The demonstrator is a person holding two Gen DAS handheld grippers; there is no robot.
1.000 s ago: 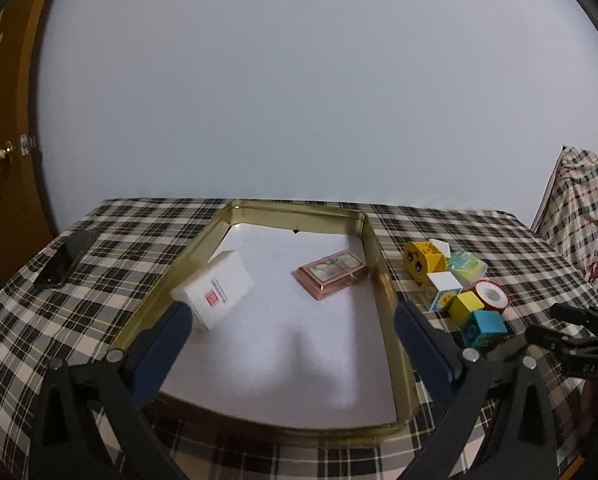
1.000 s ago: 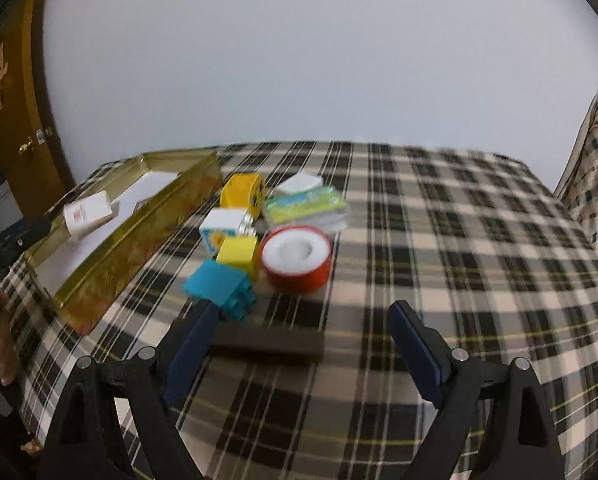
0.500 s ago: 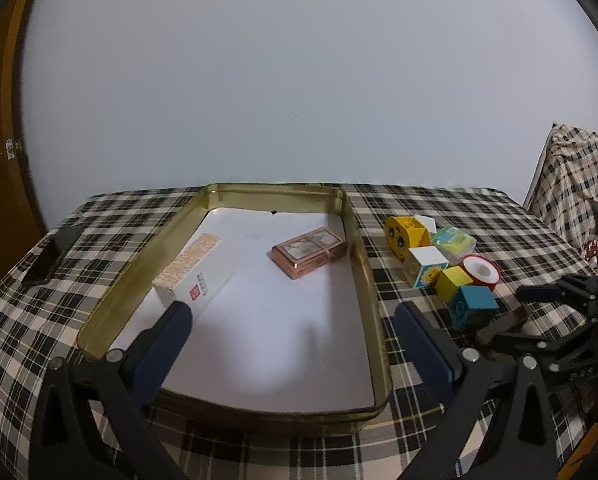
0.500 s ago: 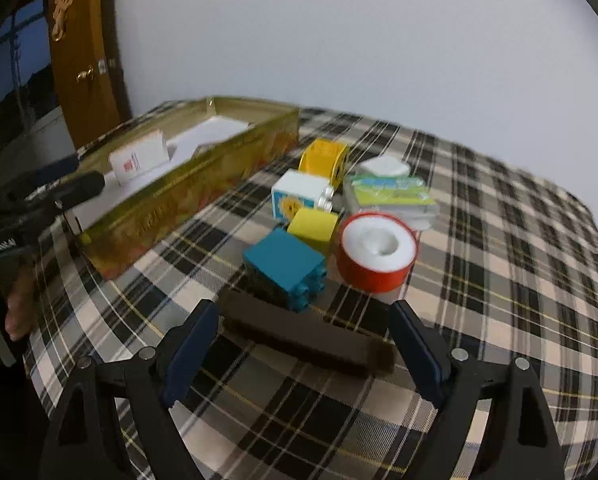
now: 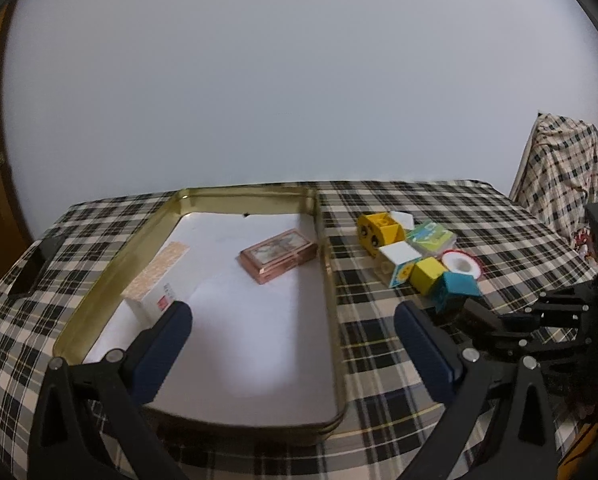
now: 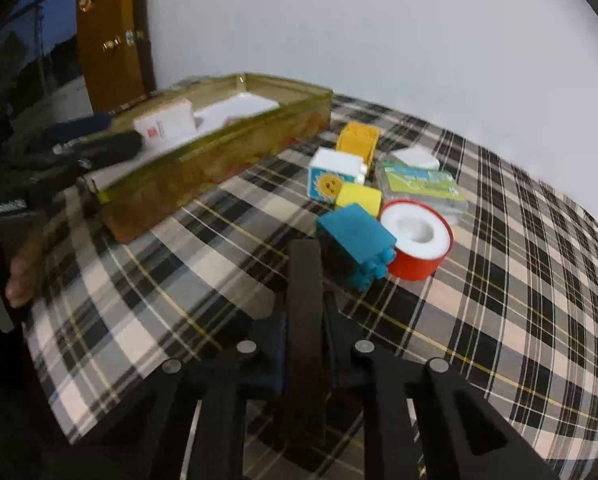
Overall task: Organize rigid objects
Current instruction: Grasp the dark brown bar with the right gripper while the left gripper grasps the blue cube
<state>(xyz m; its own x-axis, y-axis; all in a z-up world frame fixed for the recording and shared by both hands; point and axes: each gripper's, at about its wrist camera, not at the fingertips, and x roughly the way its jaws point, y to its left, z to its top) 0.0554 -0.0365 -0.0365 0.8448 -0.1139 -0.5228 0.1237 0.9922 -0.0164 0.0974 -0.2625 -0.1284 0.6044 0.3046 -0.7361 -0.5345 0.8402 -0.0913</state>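
Note:
My right gripper [image 6: 305, 320] is shut on a long dark brown block [image 6: 304, 304], which points forward between the jaws above the checked cloth. Just beyond it lie a teal brick [image 6: 353, 236], a red tape roll [image 6: 417, 238], a yellow cube [image 6: 358, 198], a white sun cube [image 6: 333, 174], a yellow toy block [image 6: 357, 140] and a green packet [image 6: 421, 180]. My left gripper [image 5: 291, 320] is open and empty over the near end of the gold tin tray [image 5: 327, 280]. The tray holds a white box [image 5: 155, 284] and a copper case [image 5: 279, 254].
The right gripper [image 5: 531, 324] shows at the right edge of the left wrist view, beside the toy cluster [image 5: 419, 256]. A dark phone [image 5: 31, 268] lies at the table's left edge. A wooden door [image 6: 107, 40] stands behind. A checked cover [image 5: 563, 172] drapes furniture at right.
My right gripper has closed on the dark brown block, turned and lifted it so it points forward. The white box in the tray has gone from tilted to lying flat. The left gripper stays open.

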